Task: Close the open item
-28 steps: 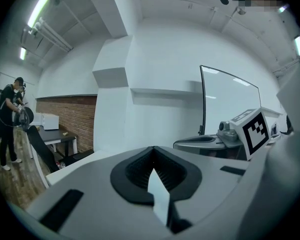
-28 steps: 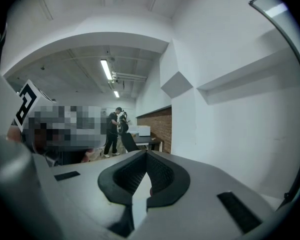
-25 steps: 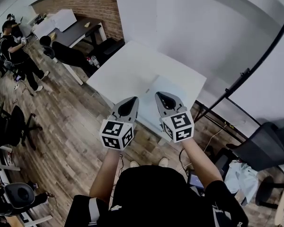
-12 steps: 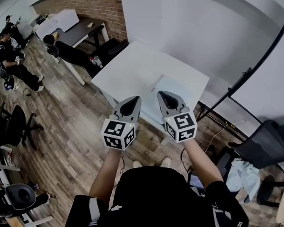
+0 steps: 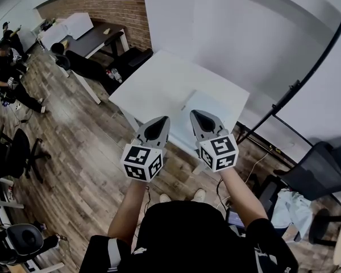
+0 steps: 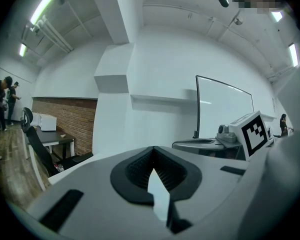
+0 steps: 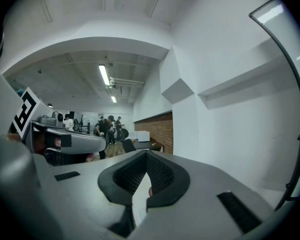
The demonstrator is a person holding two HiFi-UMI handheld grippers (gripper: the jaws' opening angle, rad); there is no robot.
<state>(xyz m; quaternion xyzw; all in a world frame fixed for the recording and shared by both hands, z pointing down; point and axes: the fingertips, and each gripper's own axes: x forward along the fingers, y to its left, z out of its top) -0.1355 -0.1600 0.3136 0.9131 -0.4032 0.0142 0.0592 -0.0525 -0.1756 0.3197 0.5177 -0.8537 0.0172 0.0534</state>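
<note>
Head view: both hand-held grippers, left (image 5: 158, 122) and right (image 5: 197, 115), clenched empty at mid-frame, point up-frame over the white bench (image 5: 159, 75), where a pale flat item (image 5: 219, 104), too faint to identify, lies just beyond the right one.

My left gripper (image 5: 162, 119) and right gripper (image 5: 194, 114) sit side by side at the near edge of the surface (image 5: 159, 81). A flat item (image 5: 216, 104) lies on its right part. A desk (image 5: 96, 37) stands behind it to the left, and a chair (image 5: 324, 172) to the right.
</note>
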